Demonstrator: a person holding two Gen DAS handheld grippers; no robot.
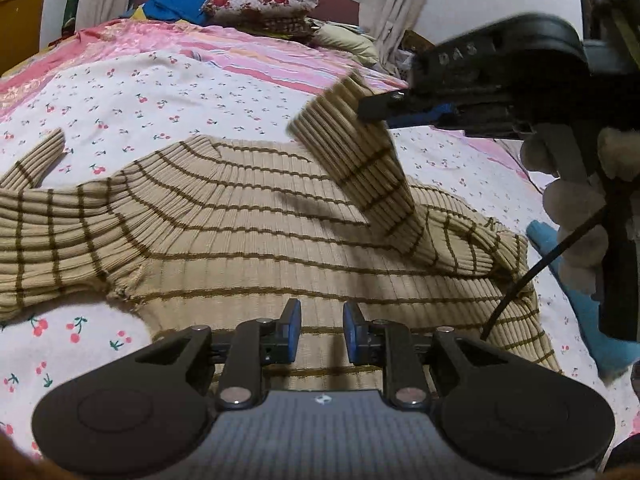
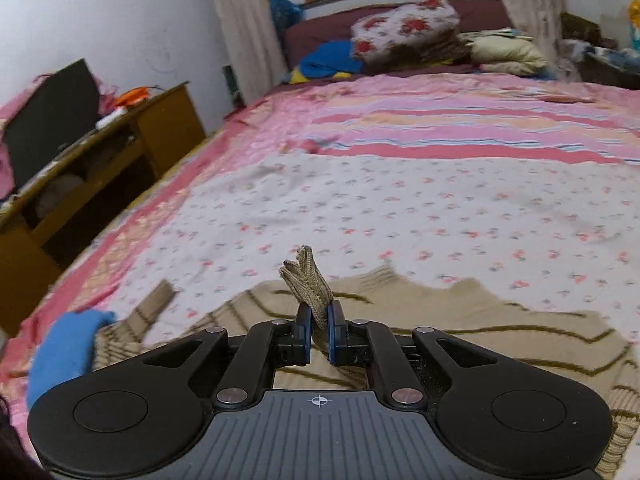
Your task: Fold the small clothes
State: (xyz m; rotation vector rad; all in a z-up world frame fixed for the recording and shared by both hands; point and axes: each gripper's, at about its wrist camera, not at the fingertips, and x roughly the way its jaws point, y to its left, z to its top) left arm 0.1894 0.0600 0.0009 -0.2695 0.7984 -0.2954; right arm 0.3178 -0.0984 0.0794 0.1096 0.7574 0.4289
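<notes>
Blue-padded tips of the left tongs (image 1: 318, 330) stand spread with nothing between them, hovering just over the hem end of the striped sweater (image 1: 256, 216), which lies flat on the cherry-print sheet (image 1: 132, 92). Ahead and to their right, the right tongs (image 2: 319, 334) are pressed together on the cuff of one sleeve (image 1: 360, 152), lifted clear of the body (probably to bring it across the chest as a first fold). The other sleeve (image 1: 44, 220) trails out leftward, not yet folded.
</notes>
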